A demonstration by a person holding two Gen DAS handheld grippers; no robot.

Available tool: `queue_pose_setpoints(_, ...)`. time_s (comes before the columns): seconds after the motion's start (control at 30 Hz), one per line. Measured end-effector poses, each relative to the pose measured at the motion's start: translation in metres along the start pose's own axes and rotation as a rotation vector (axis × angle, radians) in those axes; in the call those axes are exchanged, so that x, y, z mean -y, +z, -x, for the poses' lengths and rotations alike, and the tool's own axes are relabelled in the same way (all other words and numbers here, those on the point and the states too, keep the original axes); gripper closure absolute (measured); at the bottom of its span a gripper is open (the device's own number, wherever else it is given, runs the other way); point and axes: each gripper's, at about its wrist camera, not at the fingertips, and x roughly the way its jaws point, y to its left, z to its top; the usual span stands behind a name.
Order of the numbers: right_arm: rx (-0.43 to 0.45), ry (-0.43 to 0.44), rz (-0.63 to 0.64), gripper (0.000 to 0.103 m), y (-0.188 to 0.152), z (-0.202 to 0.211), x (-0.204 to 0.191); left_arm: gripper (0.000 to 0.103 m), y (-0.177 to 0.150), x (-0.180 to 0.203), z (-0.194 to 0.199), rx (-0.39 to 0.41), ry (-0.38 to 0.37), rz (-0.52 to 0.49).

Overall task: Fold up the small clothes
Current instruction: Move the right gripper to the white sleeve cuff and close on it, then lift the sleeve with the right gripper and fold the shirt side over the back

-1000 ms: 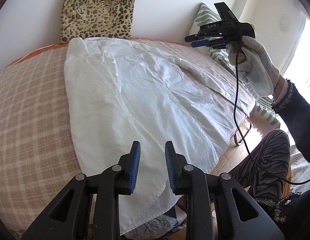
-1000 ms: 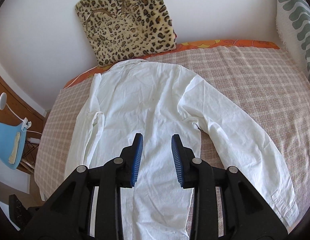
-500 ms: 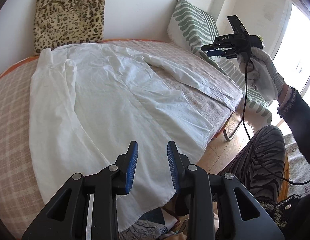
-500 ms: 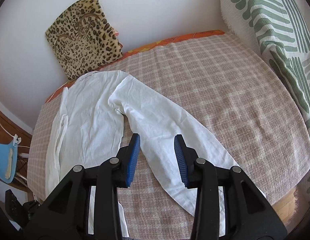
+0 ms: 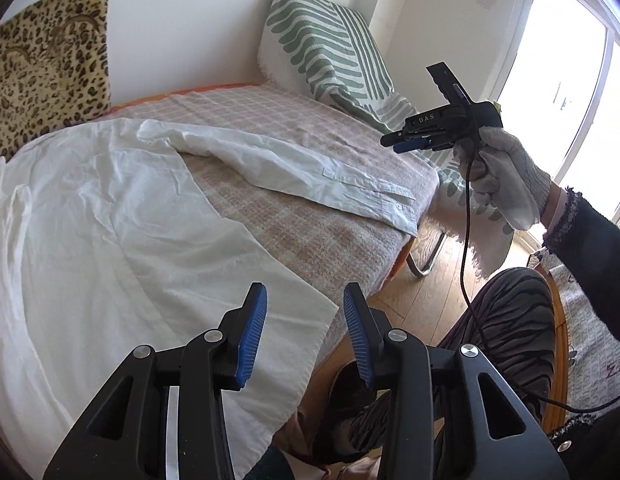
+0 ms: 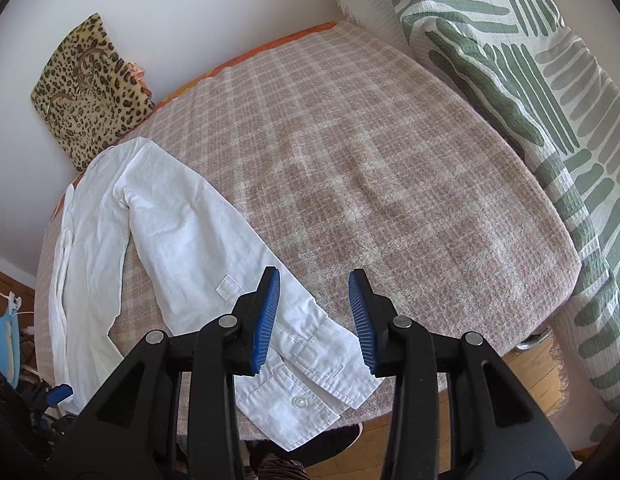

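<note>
Your left gripper (image 5: 304, 326) hangs over the near hem corner of the white shirt (image 5: 110, 232), its jaws opening with nothing pinched between the blue pads (image 5: 252, 332) — only cloth and the bed edge show through the gap. Your right gripper (image 6: 314, 320) is released too, its pads apart above the cuff (image 6: 306, 392) at the end of the sleeve (image 6: 198, 240), not pressing on it. The shirt lies spread flat on the checked bedspread (image 6: 370, 168), collar end towards the leopard-print cushion (image 6: 90, 88) against the wall, the sleeve stretched out sideways so that its buttoned cuff reaches the bed's near edge. The green-striped pillow (image 6: 510, 64) leans at the far side, well apart from the shirt — in the left wrist view your gloved right hand (image 5: 506, 176) grips the tool's handle above the wooden floor (image 5: 430, 280)
</note>
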Motion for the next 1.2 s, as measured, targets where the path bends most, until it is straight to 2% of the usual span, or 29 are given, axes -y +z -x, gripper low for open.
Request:
queue_pose_setpoints(0.13, -0.035, 0.015, -0.039, 0.065, -0.011, -0.007, 0.027, 0.063, 0.011, 0.019, -0.021, -0.013, -0.028, -0.038)
queue_pose_setpoints(0.2, -0.050, 0.034, -0.056, 0.065, -0.018, -0.009, 0.036, 0.053, 0.015, 0.028, -0.030, -0.014, -0.036, -0.058)
queue_pose_setpoints(0.3, -0.070, 0.053, -0.061, 0.065, -0.027, -0.013, 0.045, 0.051, 0.023, 0.044, -0.046, -0.018, -0.047, -0.092)
queue_pose_setpoints(0.5, -0.104, 0.091, -0.068, 0.065, -0.037, -0.018, 0.049, 0.047, 0.034, 0.066, -0.075, -0.043, -0.075, -0.129)
queue_pose_setpoints(0.7, -0.123, 0.086, -0.036, 0.065, -0.045, -0.026, 0.036, 0.047, 0.048, 0.095, -0.102, -0.051, -0.092, -0.192)
queue_pose_setpoints(0.73, -0.124, 0.090, -0.034, 0.069, -0.045, -0.026, 0.034, 0.046, 0.050, 0.100, -0.106, -0.049, -0.092, -0.205)
queue_pose_setpoints(0.77, -0.133, 0.095, -0.036, 0.082, -0.047, -0.026, 0.032, 0.046, 0.054, 0.105, -0.110, -0.047, -0.094, -0.216)
queue_pose_setpoints(0.8, -0.144, 0.106, -0.039, 0.090, -0.048, -0.028, 0.030, 0.046, 0.056, 0.108, -0.114, -0.044, -0.099, -0.223)
queue_pose_setpoints(0.83, -0.145, 0.113, -0.044, 0.093, -0.049, -0.028, 0.028, 0.046, 0.058, 0.111, -0.117, -0.044, -0.103, -0.227)
queue_pose_setpoints(1.0, -0.109, 0.141, -0.057, 0.096, -0.047, -0.015, 0.024, 0.045, 0.062, 0.120, -0.134, -0.041, -0.117, -0.221)
queue_pose_setpoints(1.2, -0.069, 0.224, -0.087, 0.097, -0.039, 0.008, 0.021, 0.045, 0.066, 0.123, -0.157, -0.032, -0.130, -0.184)
